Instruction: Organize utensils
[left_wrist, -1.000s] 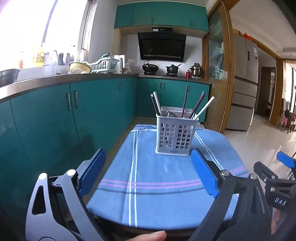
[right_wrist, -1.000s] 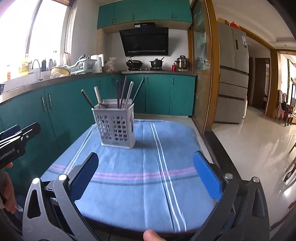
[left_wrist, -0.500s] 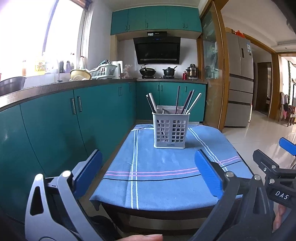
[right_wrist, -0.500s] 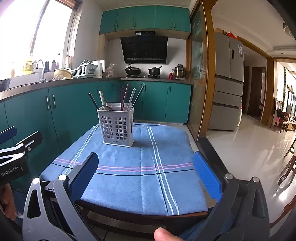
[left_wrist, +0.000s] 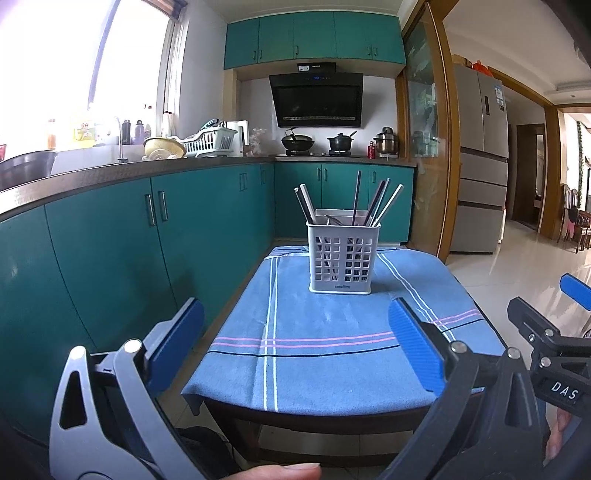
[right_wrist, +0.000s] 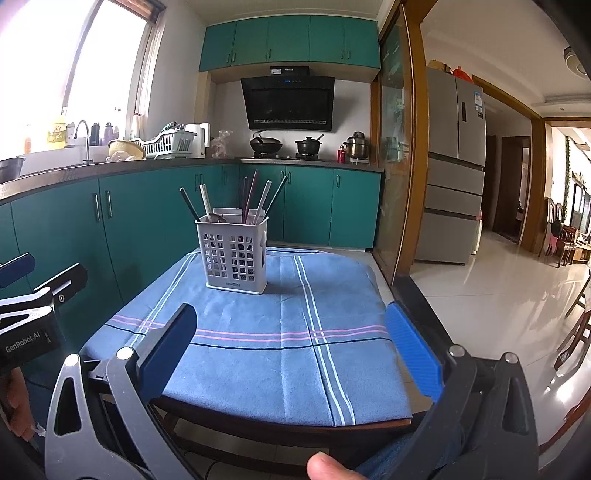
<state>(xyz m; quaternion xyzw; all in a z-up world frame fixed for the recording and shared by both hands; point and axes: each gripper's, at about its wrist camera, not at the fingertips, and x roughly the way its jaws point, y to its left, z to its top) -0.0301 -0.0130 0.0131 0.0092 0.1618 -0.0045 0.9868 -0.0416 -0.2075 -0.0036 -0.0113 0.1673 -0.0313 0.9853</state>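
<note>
A white perforated utensil holder (left_wrist: 343, 258) stands upright at the far end of a small table covered by a blue striped cloth (left_wrist: 332, 350). Several chopsticks and utensil handles (left_wrist: 373, 205) stick up out of it. It also shows in the right wrist view (right_wrist: 234, 254), on the cloth (right_wrist: 277, 350). My left gripper (left_wrist: 295, 343) is open and empty, held back from the table's near edge. My right gripper (right_wrist: 291, 343) is open and empty too, also short of the near edge. Each gripper shows at the edge of the other's view.
Teal cabinets (left_wrist: 110, 258) under a counter run along the left. A stove with pots (left_wrist: 321, 142) is at the back, a fridge (left_wrist: 480, 158) and glossy open floor (right_wrist: 498, 295) on the right.
Both grippers have pulled back from the table and dropped lower; the holder now looks smaller and farther, and the table's front edge and legs show. Both stay open.
</note>
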